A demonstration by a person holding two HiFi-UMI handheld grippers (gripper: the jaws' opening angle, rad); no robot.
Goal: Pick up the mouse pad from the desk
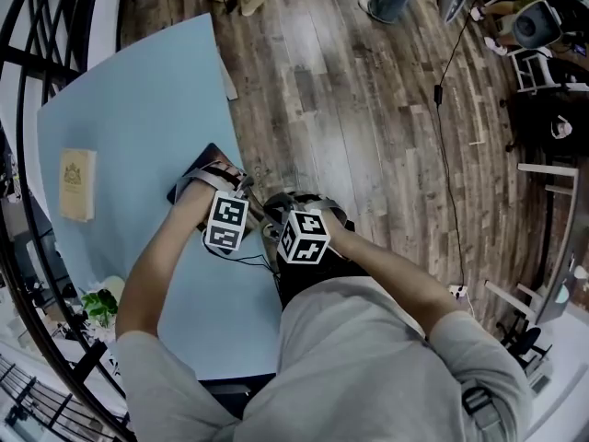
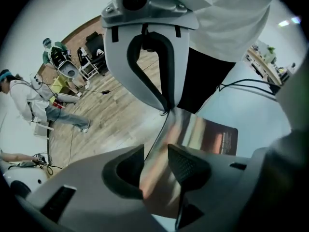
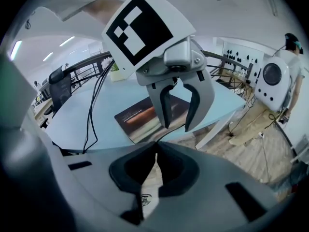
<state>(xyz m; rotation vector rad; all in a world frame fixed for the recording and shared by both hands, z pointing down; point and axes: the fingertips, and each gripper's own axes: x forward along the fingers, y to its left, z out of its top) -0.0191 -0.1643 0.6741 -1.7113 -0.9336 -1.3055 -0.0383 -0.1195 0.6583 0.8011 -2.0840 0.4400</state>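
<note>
Halfway there imo: right gripper (image 3: 155, 163) is pinching the mouse pad (image 3: 137, 116) edge off the desk (image 3: 82, 110) edge, left gripper (image 2: 157, 161) is gaping wide around it, and the rest isn't lifted yet.

Person wears a light grey short-sleeved T-shirt (image 1: 368, 357). Left gripper (image 2: 157, 164) and right gripper (image 3: 155, 167) are the same build: pale grey moulded plastic shells, curved finger arms, black jaw pads (image 2: 187, 166) with a fine ribbed texture. Each carries a white cube with black square markers, left cube (image 1: 225, 221) and right cube (image 1: 304, 236); thin black cables (image 3: 91, 112) trail off the left unit.
</note>
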